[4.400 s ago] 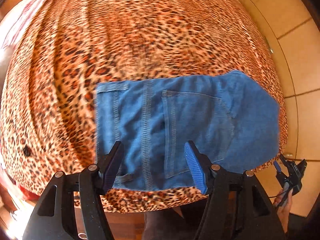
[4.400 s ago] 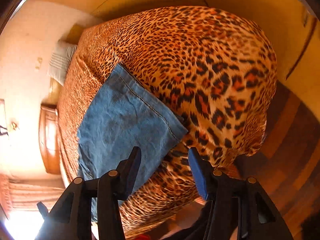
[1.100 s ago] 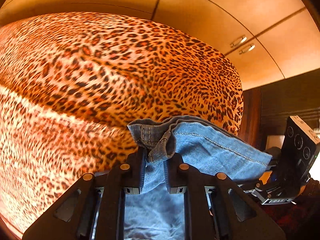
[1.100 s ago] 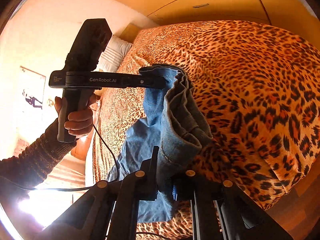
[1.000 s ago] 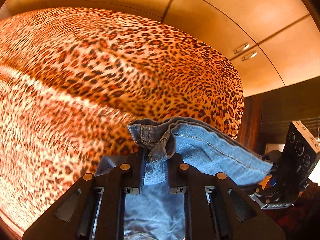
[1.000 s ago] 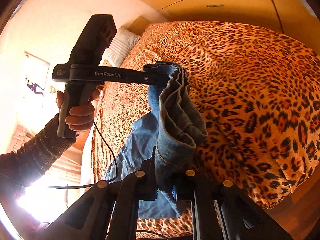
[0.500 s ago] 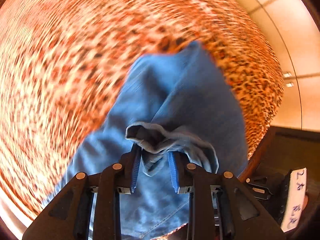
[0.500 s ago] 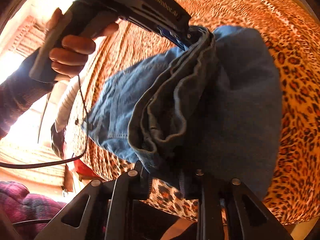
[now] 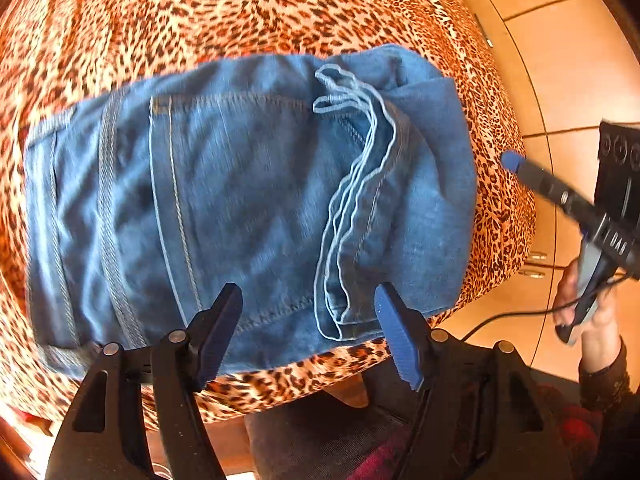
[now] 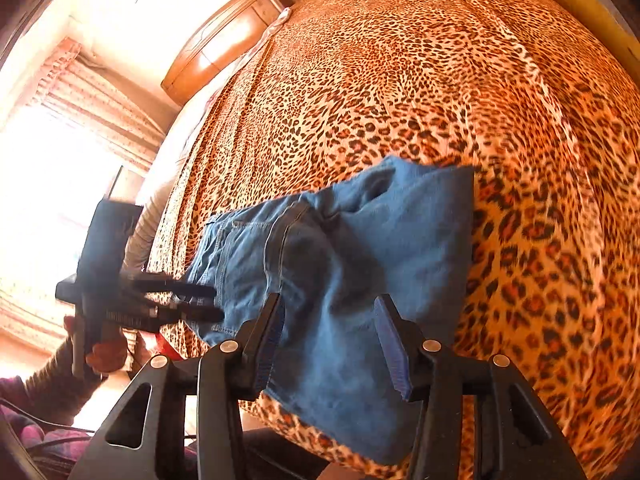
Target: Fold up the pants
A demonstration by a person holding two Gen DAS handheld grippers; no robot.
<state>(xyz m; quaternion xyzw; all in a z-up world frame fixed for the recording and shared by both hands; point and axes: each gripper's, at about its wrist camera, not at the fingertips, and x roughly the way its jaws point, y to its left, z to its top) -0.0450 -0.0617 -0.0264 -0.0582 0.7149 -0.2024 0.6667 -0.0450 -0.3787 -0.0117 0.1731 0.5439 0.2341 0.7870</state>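
— Where had the pants (image 9: 248,200) ended up?

— Flat on the bed (image 9: 240,4), on the leopard-print cover, close to its near edge. They lay folded into a broad blue block, with the bundled leg hems (image 9: 352,184) resting on top, toward the right side in the left camera's view. The waistband and a back pocket faced up on the left part of the block.

— And the left gripper (image 9: 310,328)?

— It hung just above the near edge of the denim. Its jaws had just been opening and stood released, apart from each other, with nothing pinched. Cloth showed in the gap, but it lay below them on the bed, and neither pad pressed on it.

— The right gripper (image 10: 330,344)?

— Much the same. Its jaws had also just been opening and stood parted over the folded end of the pants, gripping nothing. In the left camera's view it appeared off the right side of the bed, held in the person's hand (image 9: 580,304), with a cable trailing from it.

— Could you see the person?

— Only in parts: a hand and a dark knitted sleeve (image 10: 48,376) on the left one. Past the bed there was a wooden headboard (image 10: 224,44), a pillow beside it, and bright curtains (image 10: 92,92) at the window.
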